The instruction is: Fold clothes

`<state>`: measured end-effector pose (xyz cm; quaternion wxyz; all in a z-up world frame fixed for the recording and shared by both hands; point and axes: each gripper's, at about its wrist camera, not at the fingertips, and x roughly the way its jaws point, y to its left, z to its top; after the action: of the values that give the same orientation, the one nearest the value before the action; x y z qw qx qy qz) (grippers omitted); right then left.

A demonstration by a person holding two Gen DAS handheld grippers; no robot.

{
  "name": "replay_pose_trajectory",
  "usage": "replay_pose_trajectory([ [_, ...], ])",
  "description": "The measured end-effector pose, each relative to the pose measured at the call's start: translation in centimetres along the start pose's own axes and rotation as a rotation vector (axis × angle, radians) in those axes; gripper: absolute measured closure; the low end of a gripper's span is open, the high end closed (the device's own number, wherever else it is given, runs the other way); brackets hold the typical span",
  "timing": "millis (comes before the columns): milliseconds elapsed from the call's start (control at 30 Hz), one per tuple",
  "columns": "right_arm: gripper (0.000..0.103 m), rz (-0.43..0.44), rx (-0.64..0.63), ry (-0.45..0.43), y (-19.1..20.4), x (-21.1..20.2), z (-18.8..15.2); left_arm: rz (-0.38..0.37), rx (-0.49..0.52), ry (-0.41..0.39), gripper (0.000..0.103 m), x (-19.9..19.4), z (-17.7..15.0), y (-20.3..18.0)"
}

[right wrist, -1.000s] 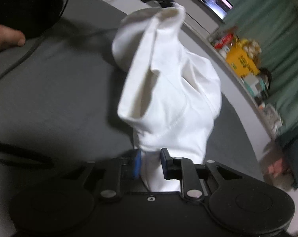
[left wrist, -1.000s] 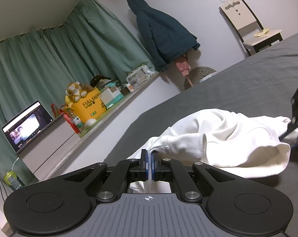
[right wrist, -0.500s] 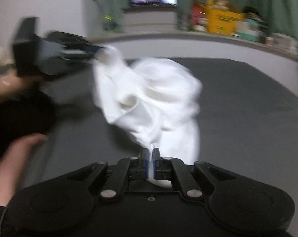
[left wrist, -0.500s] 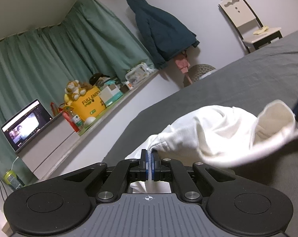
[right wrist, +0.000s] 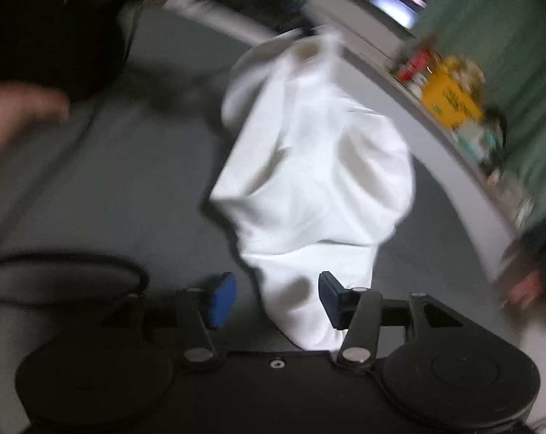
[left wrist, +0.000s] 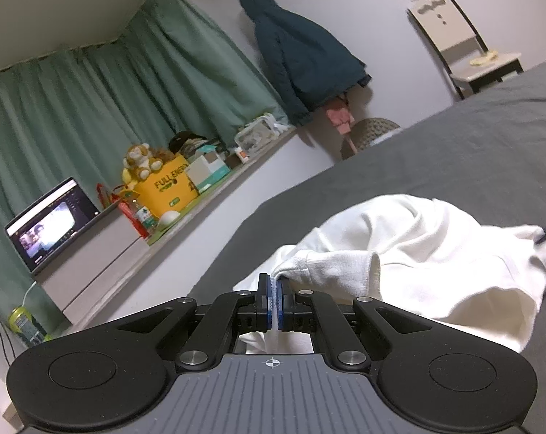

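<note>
Meanwhile, the left gripper [left wrist: 275, 291] stays clenched on the white garment [left wrist: 424, 253] lying on the grey bed [left wrist: 453, 152]. The right gripper's [right wrist: 277, 298] fingers have just been opening, released, cloth lying loosely between them.

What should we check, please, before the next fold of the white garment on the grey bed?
1. Left claw clamped on the white knit garment: ok, cloth is pinched between its blue pads.
2. Right claw released: ok, its jaws have just been opening; the cloth lies between the blue pads but they stand apart from it.
3. Garment flat: not ok, it lies bunched and creased.
4. Grey bed sheet beside the garment free for spreading: ok.
5. Black cable clear of the garment: ok, it lies apart on the sheet.
6. Sharp right view: not ok, blurred.
</note>
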<state>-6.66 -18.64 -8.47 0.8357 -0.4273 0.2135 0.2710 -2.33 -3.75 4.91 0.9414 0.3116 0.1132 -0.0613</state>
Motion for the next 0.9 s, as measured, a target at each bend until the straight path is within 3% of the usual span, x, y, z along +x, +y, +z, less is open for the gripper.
replay_pose_trajectory([
  [67, 0.051, -0.079, -0.038, -0.038, 0.9, 0.7, 0.2, 0.010, -0.016, 0.002, 0.100, 0.1, -0.1, 0.2],
  [167, 0.051, -0.128, 0.066, -0.083, -0.6, 0.8, 0.4, 0.013, -0.025, 0.007, 0.100, 0.2, -0.1, 0.4],
  [300, 0.050, -0.074, 0.430, -0.153, -5.9, -0.6, -1.2, 0.018, -0.037, 0.018, 0.100, 0.4, -0.2, 0.6],
  [533, 0.048, 0.117, 1.253, -0.189, -14.7, -0.4, -10.2, -0.015, 0.002, 0.050, 0.100, 1.7, -0.1, -0.4],
  [600, 0.048, 0.117, 1.392, -0.167, -15.6, 0.2, -12.3, -0.022, 0.023, 0.056, 0.100, 2.2, -0.1, -0.9],
  [667, 0.048, 0.102, 1.381, -0.146, -15.8, 0.0, -12.6, -0.018, 0.030, 0.063, 0.100, 2.5, -0.2, -1.1],
  [800, 0.050, 0.102, 1.185, -0.150, -15.3, -1.8, -10.7, -0.018, 0.038, 0.068, 0.100, 2.6, -0.1, -1.3],
  [900, 0.051, 0.124, 0.828, -0.147, -12.3, -3.1, -6.6, -0.014, 0.032, 0.067, 0.100, 2.4, -0.1, -1.3],
])
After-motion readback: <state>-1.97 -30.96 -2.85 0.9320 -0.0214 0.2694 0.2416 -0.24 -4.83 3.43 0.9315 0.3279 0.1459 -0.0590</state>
